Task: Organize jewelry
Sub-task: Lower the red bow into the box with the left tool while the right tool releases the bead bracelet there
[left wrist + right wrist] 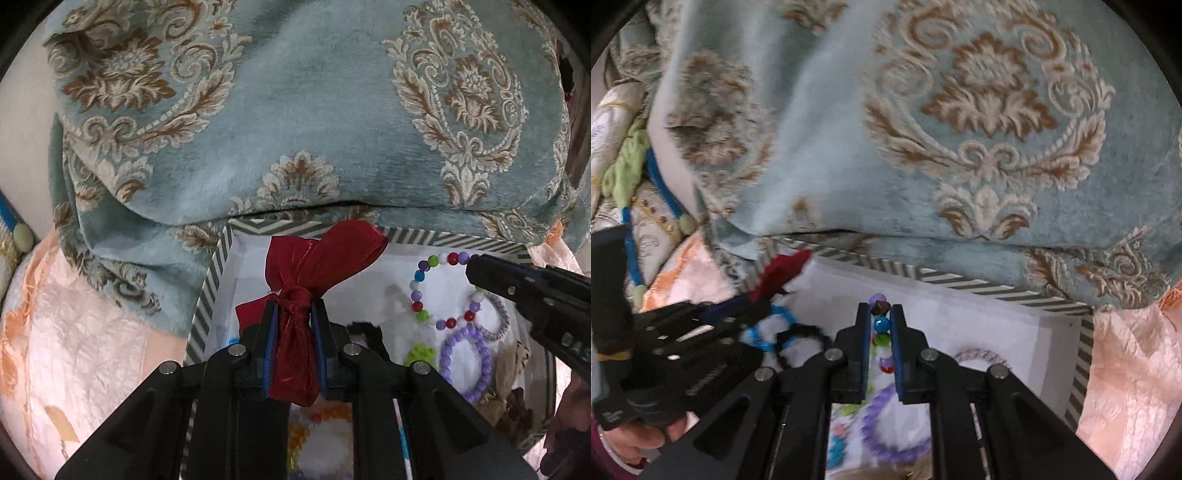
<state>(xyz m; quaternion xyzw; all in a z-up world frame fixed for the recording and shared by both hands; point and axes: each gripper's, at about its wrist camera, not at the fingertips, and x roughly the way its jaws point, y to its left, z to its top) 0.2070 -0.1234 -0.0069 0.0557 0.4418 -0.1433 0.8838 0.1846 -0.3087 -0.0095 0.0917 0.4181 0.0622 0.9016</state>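
Observation:
My left gripper is shut on a red ribbon bow, pinched at its knot, above the far left part of a white box with a striped rim. My right gripper is shut on a multicoloured bead bracelet, which hangs as a loop over the box in the left wrist view. The right gripper enters that view from the right. In the box lie a purple bead bracelet, a light purple ring-shaped band and a green piece.
A blue-and-gold patterned cushion presses against the box's far rim. Peach quilted fabric spreads on both sides of the box. A blue bracelet and a black one lie in the box's left part. A hand holds the left gripper.

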